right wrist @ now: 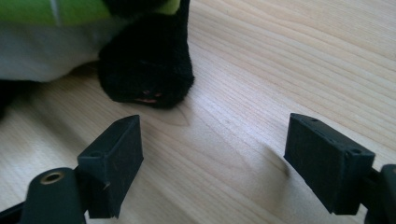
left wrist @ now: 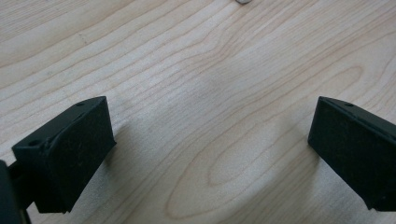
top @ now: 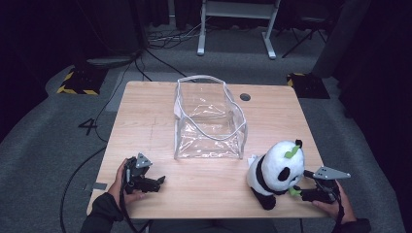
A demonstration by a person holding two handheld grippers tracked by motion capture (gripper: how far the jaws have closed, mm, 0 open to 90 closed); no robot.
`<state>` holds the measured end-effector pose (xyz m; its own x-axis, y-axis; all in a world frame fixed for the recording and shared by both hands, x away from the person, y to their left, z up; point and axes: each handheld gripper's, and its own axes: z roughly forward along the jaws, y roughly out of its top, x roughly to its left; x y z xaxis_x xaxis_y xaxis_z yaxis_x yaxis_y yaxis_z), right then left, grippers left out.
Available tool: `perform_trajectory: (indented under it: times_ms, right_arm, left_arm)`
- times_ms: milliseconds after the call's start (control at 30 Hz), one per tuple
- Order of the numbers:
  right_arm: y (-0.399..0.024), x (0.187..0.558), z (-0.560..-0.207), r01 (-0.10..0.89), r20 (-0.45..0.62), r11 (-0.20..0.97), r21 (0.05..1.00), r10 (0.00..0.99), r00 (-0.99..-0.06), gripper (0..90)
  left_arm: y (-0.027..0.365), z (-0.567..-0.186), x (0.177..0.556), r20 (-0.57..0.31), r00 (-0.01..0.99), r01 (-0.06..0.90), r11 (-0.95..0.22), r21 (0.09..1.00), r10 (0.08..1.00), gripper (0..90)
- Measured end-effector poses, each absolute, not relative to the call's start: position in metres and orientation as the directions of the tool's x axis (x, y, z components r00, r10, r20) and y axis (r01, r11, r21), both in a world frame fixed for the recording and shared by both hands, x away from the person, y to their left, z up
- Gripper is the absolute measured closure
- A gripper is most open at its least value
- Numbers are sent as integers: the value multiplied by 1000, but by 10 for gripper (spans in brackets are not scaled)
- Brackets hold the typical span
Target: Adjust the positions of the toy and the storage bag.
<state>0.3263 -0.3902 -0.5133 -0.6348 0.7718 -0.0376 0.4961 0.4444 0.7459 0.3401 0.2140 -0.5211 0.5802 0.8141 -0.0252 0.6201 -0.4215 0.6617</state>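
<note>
- Near left corner of the tabletop (top: pixel 145 104): left gripper (top: pixel 159 181) held low in a hand, 2 black jaws spread wide over bare wood, nothing between them.
- Near right corner: right gripper (top: pixel 297 192) also held low, jaws apart and empty, tips pointed at the panda plush (top: pixel 277 172) and just beside it.
- Seen along the right gripper (right wrist: pixel 212 154): a black furry paw of the panda plush (right wrist: pixel 147 70) resting on the wood just ahead of the open jaws, not yet between them.
- Panda plush sitting upright by the right edge, white body, black limbs, green leaf on its head.
- Probably light, soft and squashy; fur unlikely to slip, nothing fragile. Best hold likely a limb or an ear, thin enough for the jaws; round body looks too wide.
- Farther back, at the tabletop's middle: clear plastic bag (top: pixel 209 121) standing open, mouth upward, white trim along its rim, thin walls likely to buckle if pushed.
</note>
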Motion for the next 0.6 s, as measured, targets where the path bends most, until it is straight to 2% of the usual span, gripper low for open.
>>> perform_trajectory:
  times_ms: [233,400,600]
  right_arm:
    - [-382,324,-509,483,-43,442,756,769,-638,191]
    - [-372,321,-508,457,-33,452,766,738,-674,191]
    - [-368,324,-504,444,-51,448,776,746,-664,193]
  left_arm:
    - [214,-521,340,-23,579,621,-422,661,815,1]
    - [214,-521,340,-20,583,616,-427,662,812,5]
    - [212,-521,340,-20,610,601,-446,664,792,2]
